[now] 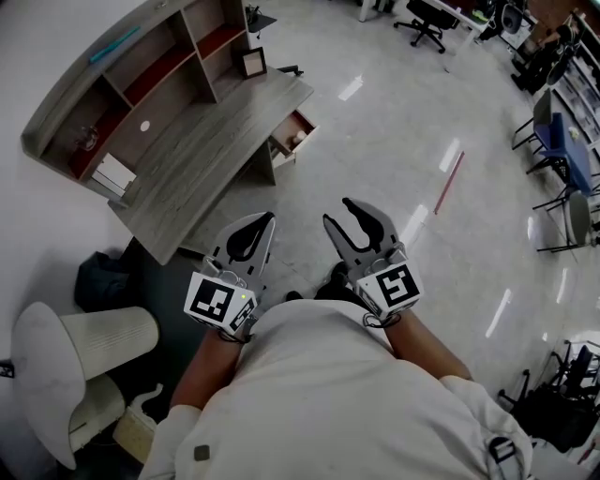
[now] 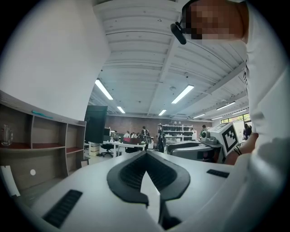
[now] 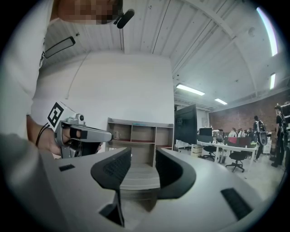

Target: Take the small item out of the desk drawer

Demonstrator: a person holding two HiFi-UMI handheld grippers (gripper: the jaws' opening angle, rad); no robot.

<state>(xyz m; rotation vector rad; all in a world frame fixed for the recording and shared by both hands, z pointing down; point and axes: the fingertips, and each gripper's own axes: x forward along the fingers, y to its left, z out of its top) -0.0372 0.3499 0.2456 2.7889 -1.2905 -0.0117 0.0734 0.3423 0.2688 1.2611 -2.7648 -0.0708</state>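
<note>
The grey wooden desk (image 1: 202,155) with its shelf unit stands at the upper left of the head view, well ahead of both grippers. Its drawer (image 1: 292,133) at the right end is pulled open, and a small pale item (image 1: 300,138) lies inside. My left gripper (image 1: 269,218) is held at chest height with its jaws together and nothing between them; in the left gripper view its tips (image 2: 145,154) meet. My right gripper (image 1: 337,212) beside it stands open and empty. Between its jaws (image 3: 142,156) the right gripper view shows the desk (image 3: 136,174) far off.
A small picture frame (image 1: 251,62) stands on the desk top. A white seat (image 1: 66,361) and a dark bag (image 1: 103,281) are at the lower left. Office chairs (image 1: 427,21) and blue chairs (image 1: 562,150) line the far right. Glossy floor with a red line (image 1: 450,183) lies between.
</note>
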